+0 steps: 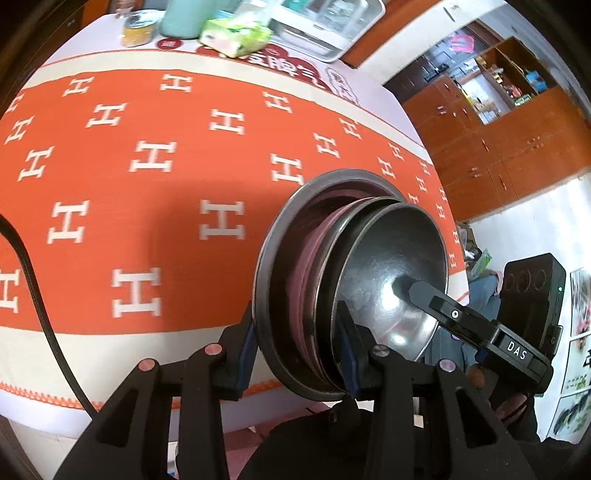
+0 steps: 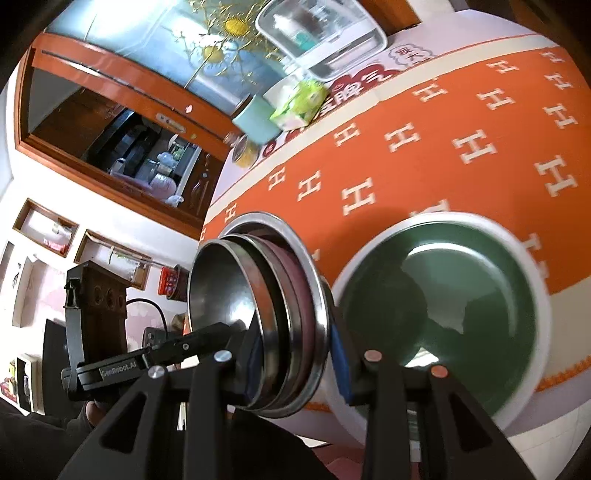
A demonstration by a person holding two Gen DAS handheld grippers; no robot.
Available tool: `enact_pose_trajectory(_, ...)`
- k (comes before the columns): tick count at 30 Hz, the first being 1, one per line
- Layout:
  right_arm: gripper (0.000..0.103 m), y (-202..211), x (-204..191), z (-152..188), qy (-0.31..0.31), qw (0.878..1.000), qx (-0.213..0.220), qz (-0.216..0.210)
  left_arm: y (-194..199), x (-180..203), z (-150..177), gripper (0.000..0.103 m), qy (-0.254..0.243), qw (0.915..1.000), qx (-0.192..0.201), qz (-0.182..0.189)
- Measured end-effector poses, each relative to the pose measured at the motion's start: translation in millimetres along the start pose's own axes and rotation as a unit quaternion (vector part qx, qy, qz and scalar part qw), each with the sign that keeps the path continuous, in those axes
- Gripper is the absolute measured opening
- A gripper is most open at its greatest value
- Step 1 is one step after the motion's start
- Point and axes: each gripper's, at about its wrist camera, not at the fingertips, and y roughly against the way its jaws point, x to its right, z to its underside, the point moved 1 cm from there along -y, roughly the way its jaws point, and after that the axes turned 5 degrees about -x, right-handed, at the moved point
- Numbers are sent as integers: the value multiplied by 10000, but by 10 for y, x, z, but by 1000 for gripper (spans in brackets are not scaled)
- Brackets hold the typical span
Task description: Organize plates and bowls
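Orange cloth patterned with white letters covers the table in a room of wooden cabinets. Above its near edge, a nested stack of steel bowls, a purple rim showing among them, hangs tilted on its side. The left gripper and right gripper each clamp opposite rims of the stack. It looks stiff, slick and fairly heavy, and its loose layers could slide apart, so rim holds on both sides seem wise. Just beyond the stack, a green plate lies on the cloth. Far past the stack, a tissue pack, cup and tray crowd the far edge.
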Motion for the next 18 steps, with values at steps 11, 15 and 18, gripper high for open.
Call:
enact_pose_trajectory(11, 32, 296, 475, -67, -282, 9992, -105, 248, -400, 464, 1, 36, -101, 9994, -342, 18)
enact_pose_trajectory(15, 32, 329, 609, -108, -328, 9986, -241, 335, -554, 587, 4, 36, -113, 9984, -521, -167)
enact_pose_trajectory(18, 32, 322, 705, -140, -373, 9978, -386, 376, -661, 650, 4, 37, -102, 9973, -644, -327)
